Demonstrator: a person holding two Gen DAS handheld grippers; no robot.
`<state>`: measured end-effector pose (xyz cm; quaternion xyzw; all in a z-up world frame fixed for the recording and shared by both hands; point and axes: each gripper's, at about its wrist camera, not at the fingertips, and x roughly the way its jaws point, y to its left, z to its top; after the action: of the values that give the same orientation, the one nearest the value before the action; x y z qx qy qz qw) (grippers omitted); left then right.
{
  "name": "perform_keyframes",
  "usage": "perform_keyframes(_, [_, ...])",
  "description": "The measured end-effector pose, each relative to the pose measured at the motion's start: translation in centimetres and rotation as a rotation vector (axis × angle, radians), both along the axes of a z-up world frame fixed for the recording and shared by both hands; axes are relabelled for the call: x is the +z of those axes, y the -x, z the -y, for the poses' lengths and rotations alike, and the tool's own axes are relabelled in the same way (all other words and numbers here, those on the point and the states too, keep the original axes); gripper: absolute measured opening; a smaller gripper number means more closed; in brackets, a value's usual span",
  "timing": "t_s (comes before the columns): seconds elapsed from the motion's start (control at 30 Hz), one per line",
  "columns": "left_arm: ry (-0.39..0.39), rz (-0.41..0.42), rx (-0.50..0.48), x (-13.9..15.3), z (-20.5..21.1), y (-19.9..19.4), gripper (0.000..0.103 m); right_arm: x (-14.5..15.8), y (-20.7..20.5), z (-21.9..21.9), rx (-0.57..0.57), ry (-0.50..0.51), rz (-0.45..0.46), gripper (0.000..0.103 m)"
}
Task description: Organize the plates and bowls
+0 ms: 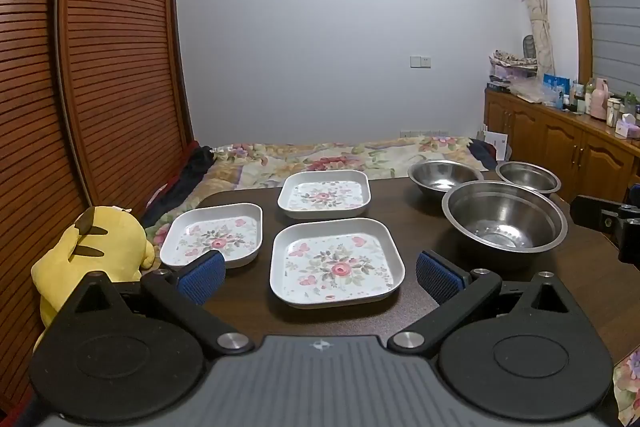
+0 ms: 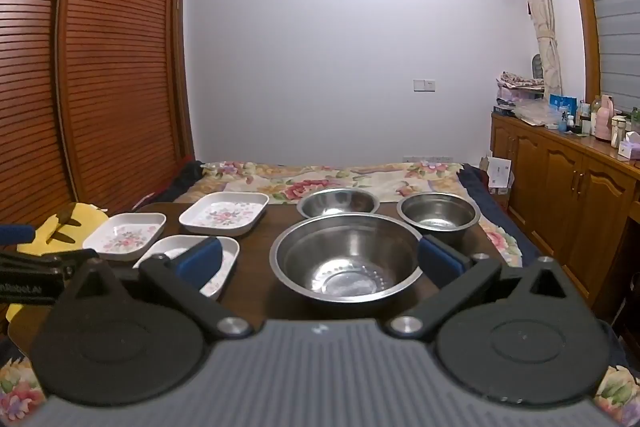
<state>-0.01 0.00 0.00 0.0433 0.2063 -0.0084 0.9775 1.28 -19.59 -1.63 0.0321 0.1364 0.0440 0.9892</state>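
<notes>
Three square white plates with a flower print lie on a dark wooden table (image 1: 412, 203): a near plate (image 1: 337, 262), a left plate (image 1: 214, 237) and a far plate (image 1: 325, 193). To their right stand three steel bowls: a large bowl (image 1: 505, 217), a middle bowl (image 1: 444, 177) and a small bowl (image 1: 528, 177). My left gripper (image 1: 320, 277) hangs open just in front of the near plate, holding nothing. In the right wrist view my right gripper (image 2: 320, 261) is open in front of the large bowl (image 2: 347, 255), with the small bowl (image 2: 438, 215) behind it.
A yellow plush toy (image 1: 92, 259) sits off the table's left edge. A bed with a flowered cover (image 1: 320, 157) lies beyond the table. Wooden cabinets (image 1: 560, 147) with bottles on top line the right wall, louvred wardrobe doors (image 1: 100, 67) the left.
</notes>
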Motion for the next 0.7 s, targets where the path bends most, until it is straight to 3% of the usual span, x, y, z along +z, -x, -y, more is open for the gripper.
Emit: perform_keyframes(0.7, [-0.001,0.001,-0.001,0.0,0.0,0.0,0.103,-0.22,-0.48,-0.21,-0.003,-0.002,-0.007,0.103])
